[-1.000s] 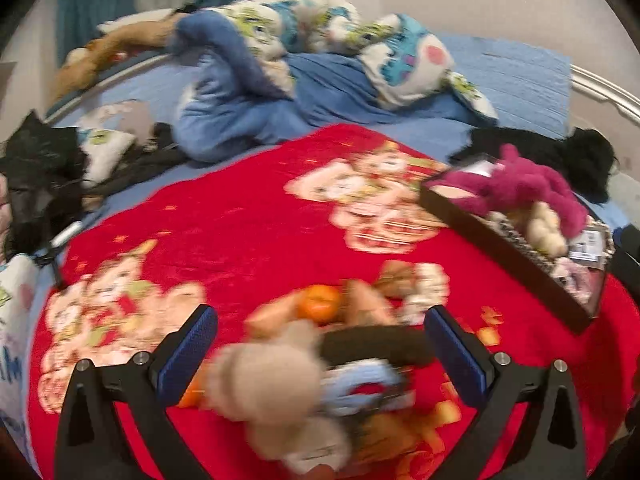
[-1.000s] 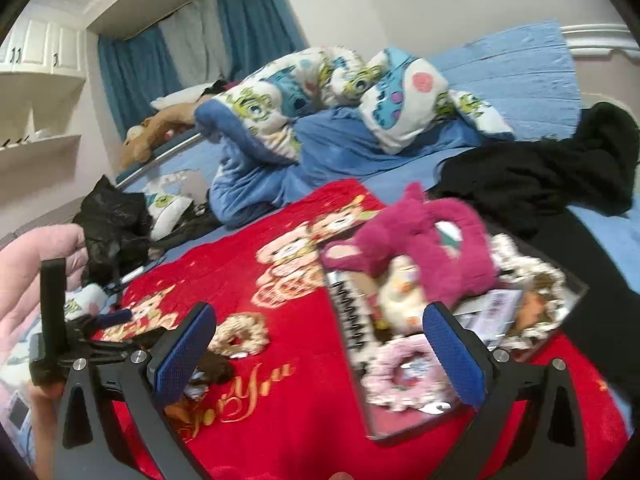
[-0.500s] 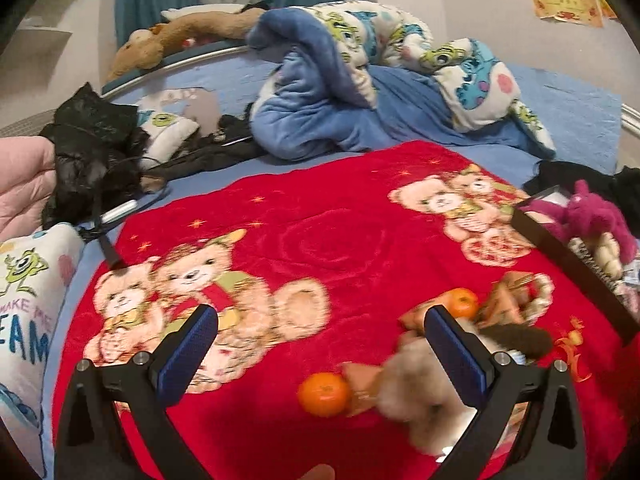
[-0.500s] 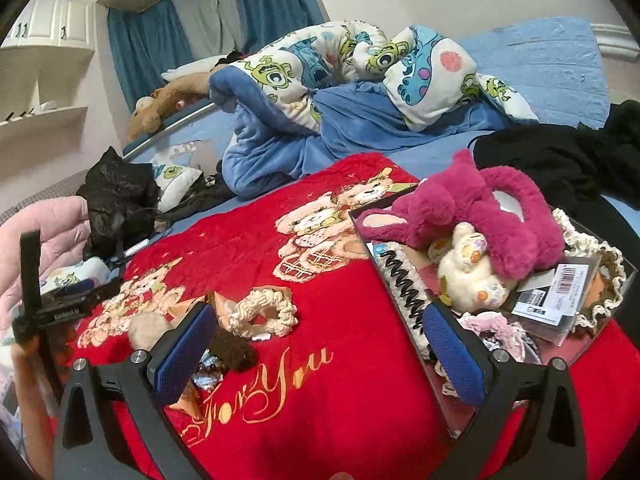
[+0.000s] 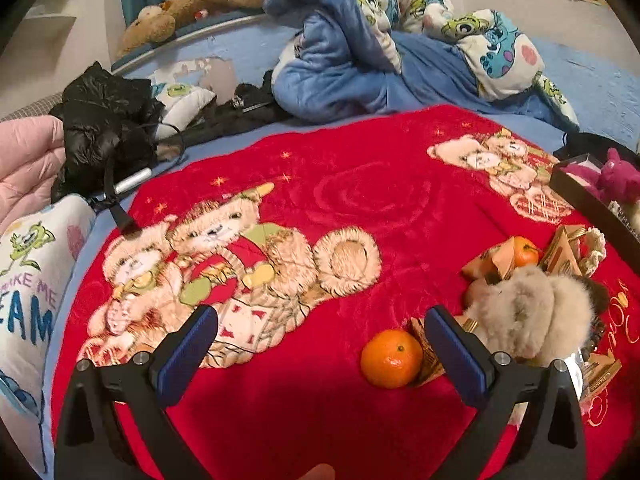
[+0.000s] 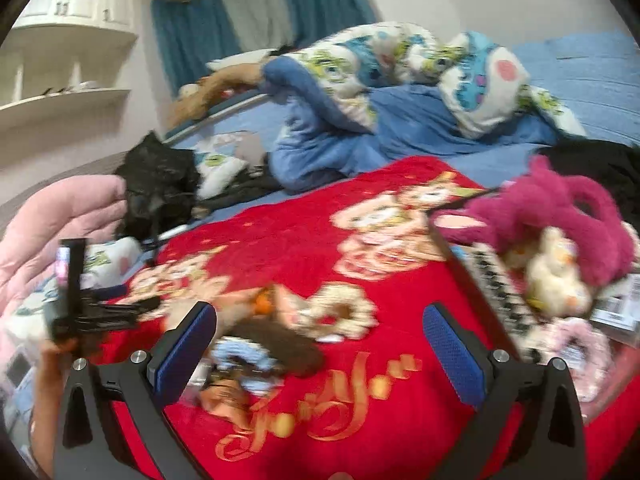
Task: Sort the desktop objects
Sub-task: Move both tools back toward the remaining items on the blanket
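A pile of small items lies on the red blanket [image 5: 360, 200]: a tangerine [image 5: 391, 358], a second tangerine [image 5: 525, 251], a beige fluffy toy [image 5: 532, 308], snack packets and a cream scrunchie [image 6: 340, 314]. My left gripper [image 5: 320, 350] is open and empty, just left of the near tangerine. My right gripper [image 6: 320, 346] is open and empty above a dark brown hair tie [image 6: 280, 346] and a blue scrunchie [image 6: 236, 354]. The dark tray [image 6: 472, 276] on the right holds a magenta plush [image 6: 560, 208] and a cream plush [image 6: 556, 276].
A rumpled blue quilt [image 5: 360, 60], a black jacket [image 5: 104, 120] and pillows lie beyond the blanket. A pink sleeve [image 5: 28, 160] is at the left. Black clothing [image 6: 592, 164] lies behind the tray. The left hand-held gripper [image 6: 76, 300] shows in the right wrist view.
My left gripper has swung left, so the pile now sits at its right. My right gripper has swung left from the tray toward the pile; its view is blurred by motion.
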The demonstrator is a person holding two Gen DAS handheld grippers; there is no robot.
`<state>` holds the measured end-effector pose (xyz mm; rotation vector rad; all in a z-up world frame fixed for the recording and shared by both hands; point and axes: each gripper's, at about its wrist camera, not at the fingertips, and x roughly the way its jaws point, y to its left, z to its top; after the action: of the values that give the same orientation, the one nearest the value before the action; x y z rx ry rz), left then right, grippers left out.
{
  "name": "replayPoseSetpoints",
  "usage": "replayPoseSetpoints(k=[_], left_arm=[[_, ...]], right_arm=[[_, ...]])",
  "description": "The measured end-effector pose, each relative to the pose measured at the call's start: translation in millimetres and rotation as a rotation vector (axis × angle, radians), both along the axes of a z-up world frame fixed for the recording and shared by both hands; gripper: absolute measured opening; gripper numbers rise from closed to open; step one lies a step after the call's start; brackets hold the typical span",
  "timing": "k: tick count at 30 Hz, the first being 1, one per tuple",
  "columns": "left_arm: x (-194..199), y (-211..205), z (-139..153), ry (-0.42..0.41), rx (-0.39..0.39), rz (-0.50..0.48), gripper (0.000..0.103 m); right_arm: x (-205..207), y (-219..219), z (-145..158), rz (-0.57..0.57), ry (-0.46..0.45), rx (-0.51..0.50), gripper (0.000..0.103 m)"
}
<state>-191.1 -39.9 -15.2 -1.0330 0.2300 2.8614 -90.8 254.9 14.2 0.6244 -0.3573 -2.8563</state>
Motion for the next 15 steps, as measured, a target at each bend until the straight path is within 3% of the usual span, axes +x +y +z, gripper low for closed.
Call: replayPoseSetpoints(k=[7, 12, 15], left_arm=[[1.2, 9.2, -8.7, -0.017, -0.041, -0.022, 0.103], [-8.5, 2.7, -20.6, -0.071, -0.017, 0.001, 0.103], [-10.7, 1.8, -27.0, -0.084, 0.002, -0.011, 0.103]], right_arm=[[-26.7, -60.2, 9.9, 0.15, 0.001, 0.119, 0.103], [-57.4, -93.3, 26.6, 0.228, -0.004, 0.075, 0.103], [-71.8, -118.1, 27.8, 0.319, 0.006, 0.113, 0.103]])
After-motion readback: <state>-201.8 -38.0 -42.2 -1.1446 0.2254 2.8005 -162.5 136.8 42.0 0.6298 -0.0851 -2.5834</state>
